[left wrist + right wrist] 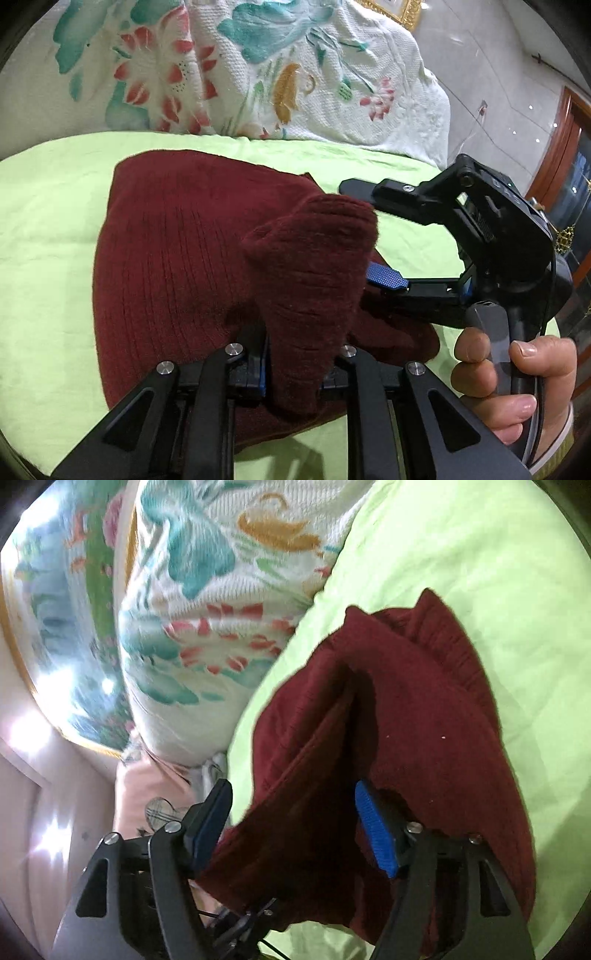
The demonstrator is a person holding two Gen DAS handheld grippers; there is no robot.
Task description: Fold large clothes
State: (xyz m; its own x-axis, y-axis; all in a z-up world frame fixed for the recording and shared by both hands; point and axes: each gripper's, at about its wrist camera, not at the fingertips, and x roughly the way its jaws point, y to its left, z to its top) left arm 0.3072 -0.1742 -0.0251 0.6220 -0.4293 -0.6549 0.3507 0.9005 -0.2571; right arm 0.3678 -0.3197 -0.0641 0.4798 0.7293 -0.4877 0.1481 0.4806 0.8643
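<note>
A dark red knitted sweater (173, 243) lies partly folded on the light green sheet (48, 229). My left gripper (295, 354) is shut on a bunched fold of the sweater (314, 266) and holds it raised above the rest. My right gripper (369, 236) is open; in the left wrist view its upper finger is above the fold and its blue pad (388, 278) is below it. In the right wrist view the sweater (424, 716) hangs between the wide-apart fingers of the right gripper (295, 819), draped against the blue pad (376, 834).
A white quilt with teal, red and orange flowers (280, 74) is piled along the far side of the bed; it also shows in the right wrist view (207, 602). A wooden door frame (561, 147) stands at the right. A hand (517, 376) holds the right gripper's handle.
</note>
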